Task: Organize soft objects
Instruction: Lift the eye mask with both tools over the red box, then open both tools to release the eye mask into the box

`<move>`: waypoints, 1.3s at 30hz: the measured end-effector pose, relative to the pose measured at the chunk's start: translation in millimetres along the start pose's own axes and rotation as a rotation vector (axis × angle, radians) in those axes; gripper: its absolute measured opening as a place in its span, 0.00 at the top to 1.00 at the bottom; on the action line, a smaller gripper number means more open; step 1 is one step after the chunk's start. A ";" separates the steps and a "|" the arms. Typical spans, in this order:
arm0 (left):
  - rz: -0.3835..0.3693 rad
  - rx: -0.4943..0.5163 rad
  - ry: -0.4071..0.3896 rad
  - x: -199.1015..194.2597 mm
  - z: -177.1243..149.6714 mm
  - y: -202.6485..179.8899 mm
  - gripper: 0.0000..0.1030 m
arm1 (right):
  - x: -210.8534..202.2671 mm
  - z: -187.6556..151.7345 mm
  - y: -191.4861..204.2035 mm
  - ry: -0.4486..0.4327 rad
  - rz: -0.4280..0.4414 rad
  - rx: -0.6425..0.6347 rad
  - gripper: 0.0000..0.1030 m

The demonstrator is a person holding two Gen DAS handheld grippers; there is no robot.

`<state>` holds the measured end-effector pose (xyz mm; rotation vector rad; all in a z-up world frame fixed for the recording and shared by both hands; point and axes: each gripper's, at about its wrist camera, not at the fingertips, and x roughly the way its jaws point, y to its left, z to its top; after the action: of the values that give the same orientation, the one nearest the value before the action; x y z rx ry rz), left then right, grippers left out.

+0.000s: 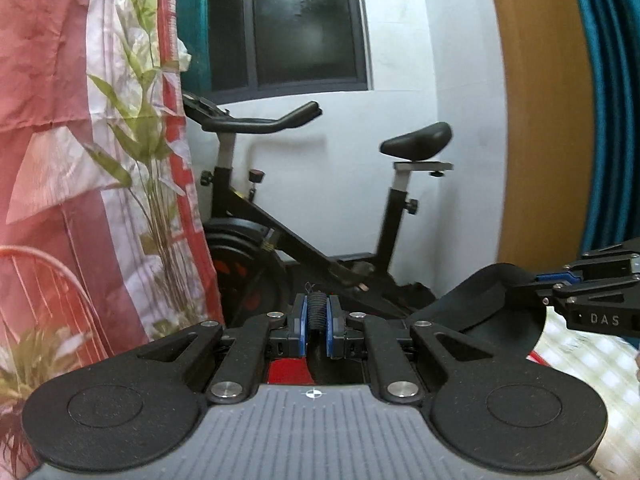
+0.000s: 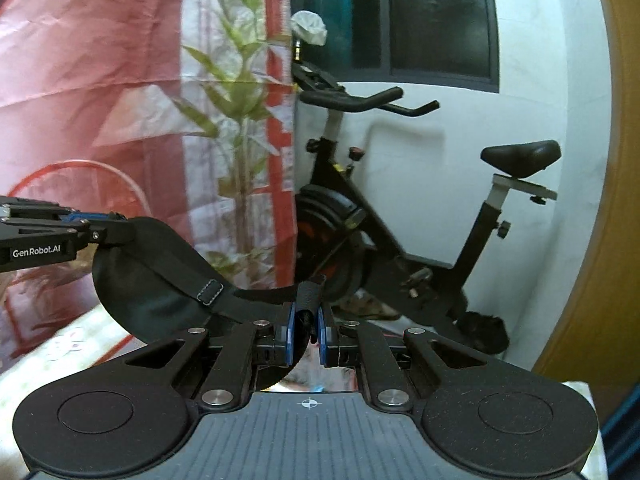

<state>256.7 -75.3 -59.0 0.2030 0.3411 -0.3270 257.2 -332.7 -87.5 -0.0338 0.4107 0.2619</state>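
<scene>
L hand-held gripper (image 1: 316, 320) | R hand-held gripper (image 2: 307, 334) | both clamp black eye mask (image 2: 160, 276)

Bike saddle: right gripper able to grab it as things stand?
Probably not. The right gripper is shut on the black eye mask, shared with the left gripper; the saddle itself stands unobstructed.

We see a white wall (image 1: 432, 92) behind a black exercise bike (image 1: 304, 208); a dark window (image 1: 292, 24); a red leaf-patterned curtain (image 1: 92, 140).
</scene>
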 end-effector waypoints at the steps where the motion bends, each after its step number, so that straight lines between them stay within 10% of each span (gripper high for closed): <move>1: 0.010 0.006 0.000 8.8 1.3 -1.7 0.90 | 9.0 0.4 -2.6 0.003 -0.010 -0.006 0.90; 22: -0.047 0.055 0.294 115.1 -45.5 5.4 0.88 | 131.9 -40.2 -9.2 0.326 -0.088 -0.076 0.87; 27: -0.066 0.036 0.294 108.4 -41.3 8.9 0.38 | 126.0 -35.9 -13.2 0.326 -0.096 -0.048 0.73; 39: -0.135 -0.012 0.277 54.9 -26.0 12.9 0.33 | 68.2 -25.4 -6.1 0.267 -0.081 -0.037 0.57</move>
<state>302.4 -72.2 -100.9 0.2142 0.6322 -0.4316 309.1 -324.1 -138.2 -0.1229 0.6686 0.1851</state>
